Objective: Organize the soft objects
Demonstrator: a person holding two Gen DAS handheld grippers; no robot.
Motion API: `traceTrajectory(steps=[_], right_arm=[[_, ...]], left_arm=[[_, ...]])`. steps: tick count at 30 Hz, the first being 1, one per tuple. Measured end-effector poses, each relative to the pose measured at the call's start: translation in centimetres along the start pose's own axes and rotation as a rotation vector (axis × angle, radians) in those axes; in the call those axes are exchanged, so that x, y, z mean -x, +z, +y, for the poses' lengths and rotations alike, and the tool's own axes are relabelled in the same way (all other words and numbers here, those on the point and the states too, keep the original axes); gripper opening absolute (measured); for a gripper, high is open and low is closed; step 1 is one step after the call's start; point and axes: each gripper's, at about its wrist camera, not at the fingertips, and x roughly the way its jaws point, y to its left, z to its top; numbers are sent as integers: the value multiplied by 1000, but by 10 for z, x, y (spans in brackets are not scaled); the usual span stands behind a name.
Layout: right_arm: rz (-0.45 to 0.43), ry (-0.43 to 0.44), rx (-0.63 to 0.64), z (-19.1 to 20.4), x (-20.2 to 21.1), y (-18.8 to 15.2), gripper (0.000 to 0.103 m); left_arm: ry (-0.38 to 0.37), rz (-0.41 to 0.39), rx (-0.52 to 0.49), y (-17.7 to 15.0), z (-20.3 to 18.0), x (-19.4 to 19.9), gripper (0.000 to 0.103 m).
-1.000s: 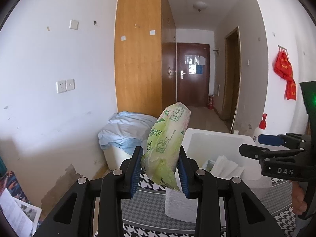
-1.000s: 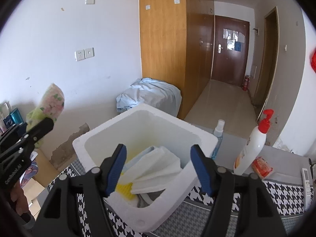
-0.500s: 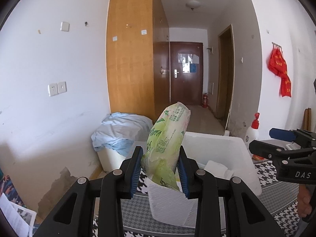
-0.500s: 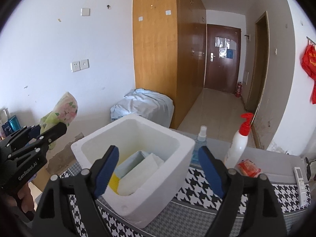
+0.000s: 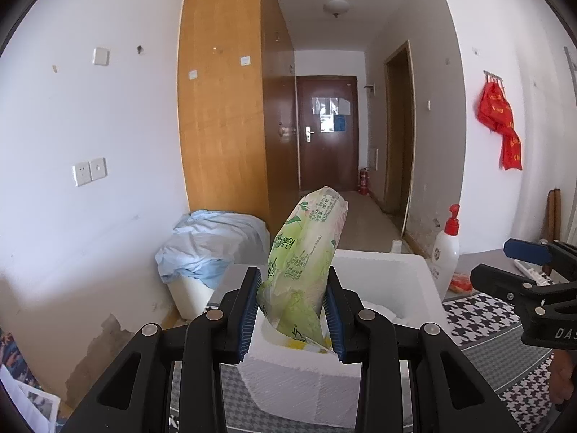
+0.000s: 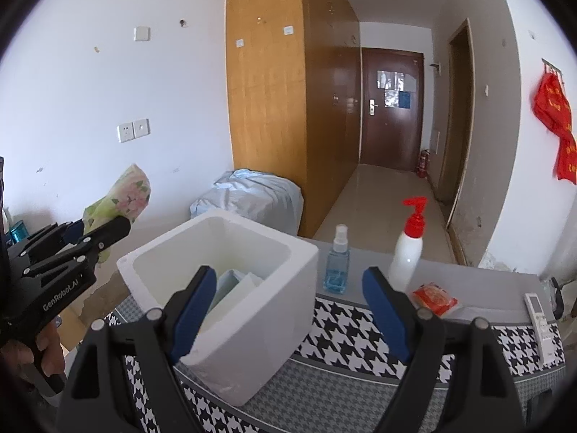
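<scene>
The white foam box [image 6: 220,278] stands on the checked tablecloth [image 6: 364,353], and everything here is placed against it. Folded white cloths [image 6: 234,285] already lie inside it.

The left gripper [image 5: 293,310] is clenched on a soft green tissue pack [image 5: 306,249], pads pressing its lower end. The pack's long axis runs up and away from the jaws, tilted toward the far rim of the box, with its bottom corner hanging just above the box's near edge. From the right wrist view the pack sits off the box's left side, so the coming drop turns on carrying it rightward over the opening and tipping it down. I judge the left hand is the one to do that.

The right gripper [image 6: 288,310] hangs over the box's near right wall, released, nothing between its jaws.

Against a second ago, the right jaws have widened and pulled back from the cloths they straddled, while the left has brought the pack closer to the box.
</scene>
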Motion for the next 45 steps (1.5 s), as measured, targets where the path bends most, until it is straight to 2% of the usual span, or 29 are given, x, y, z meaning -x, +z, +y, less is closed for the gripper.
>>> traceTrajectory(steps=[13,29,32,33,38,43,45], right_arm=[[-15,-21,-12,-14,12,-11,86],[-8,-43,-33,-28,17,-21,86],[-5,-53,-31,-28,17,-23,86],[-5,-53,-33,-29,17,-24,86],[-1,-59,-42,-32,19,-26,86],[-8,-62,-51,-35,23,-27,86],[-11,-61,-54,-35,25,-28,86]], left_arm=[[-42,10,-16,3,-16,-11,36],[-86,62,-50,-1,-38,-30,36],[-83,80,-49,-1,-38,-36,38],[-84,89,-52,-1,-38,-38,41],[-77,98,-56,-2,-38,-42,75],[-71,67,-46,-1,-36,-34,98],[-69,50,-54,0,-38,-29,101]])
